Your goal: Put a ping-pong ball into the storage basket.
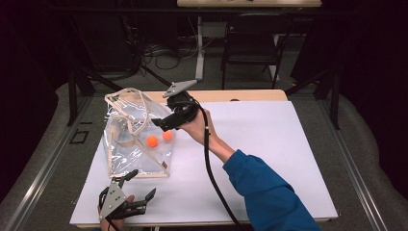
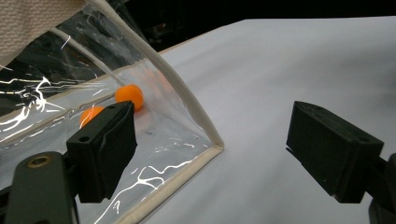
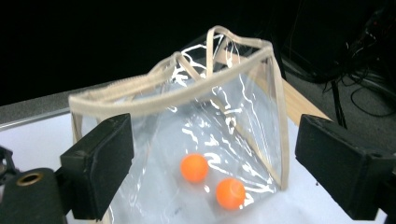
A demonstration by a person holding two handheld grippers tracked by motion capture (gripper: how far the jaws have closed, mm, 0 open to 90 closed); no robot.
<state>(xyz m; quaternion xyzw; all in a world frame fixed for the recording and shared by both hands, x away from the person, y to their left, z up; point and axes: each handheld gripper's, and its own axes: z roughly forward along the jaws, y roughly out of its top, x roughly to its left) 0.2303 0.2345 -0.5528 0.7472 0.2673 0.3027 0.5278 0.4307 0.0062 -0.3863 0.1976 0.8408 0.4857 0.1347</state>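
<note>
Seemingly, both wide-open, empty, the right hand-held gripper point(image 1: 161, 123) is hovering by the clear bag point(image 1: 132, 139) holding two orange balls point(image 3: 194, 168) while the left hand-held gripper point(image 1: 137, 190) is idling on the desk point(image 1: 269, 144); fetching another ball probably comes next.

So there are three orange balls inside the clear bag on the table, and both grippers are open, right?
Not quite: the clear bag holds two orange balls, not three, as the right gripper view shows. Both the left gripper and the right gripper are open.

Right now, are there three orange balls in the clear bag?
No, just two orange balls lie side by side on the bottom of the clear bag.
</note>
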